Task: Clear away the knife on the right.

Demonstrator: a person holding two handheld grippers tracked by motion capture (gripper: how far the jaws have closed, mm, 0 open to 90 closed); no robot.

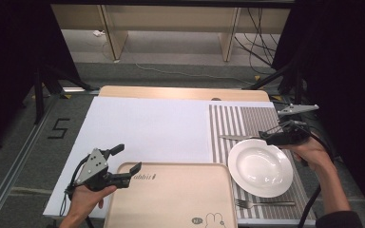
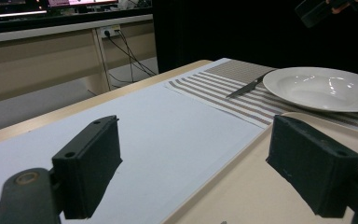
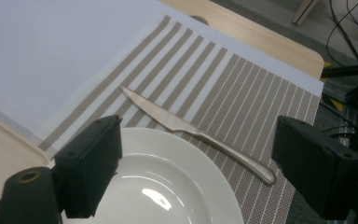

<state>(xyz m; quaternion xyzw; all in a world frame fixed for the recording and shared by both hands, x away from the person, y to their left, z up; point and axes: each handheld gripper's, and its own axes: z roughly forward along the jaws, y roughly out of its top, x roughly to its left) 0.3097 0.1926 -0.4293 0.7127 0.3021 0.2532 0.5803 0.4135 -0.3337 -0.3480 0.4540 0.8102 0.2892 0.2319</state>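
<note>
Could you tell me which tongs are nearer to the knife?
The right tongs hover open just above the knife; the left tongs sit across the table at the tray.

The person's left hand (image 1: 86, 199) comes in at the lower left of the high view, wrapped around the left gripper (image 1: 123, 164), whose two black jaws stand wide apart and point toward the right of the frame; the grey three-cornered plate sits on top, tilted to the left. The right forearm rises from the lower right corner, dark sleeve at the edge, and the right hand (image 1: 313, 154) holds the right gripper (image 1: 271, 135) at mid right, pointing left. In the right gripper view its jaws stand wide apart with nothing between them.
</note>
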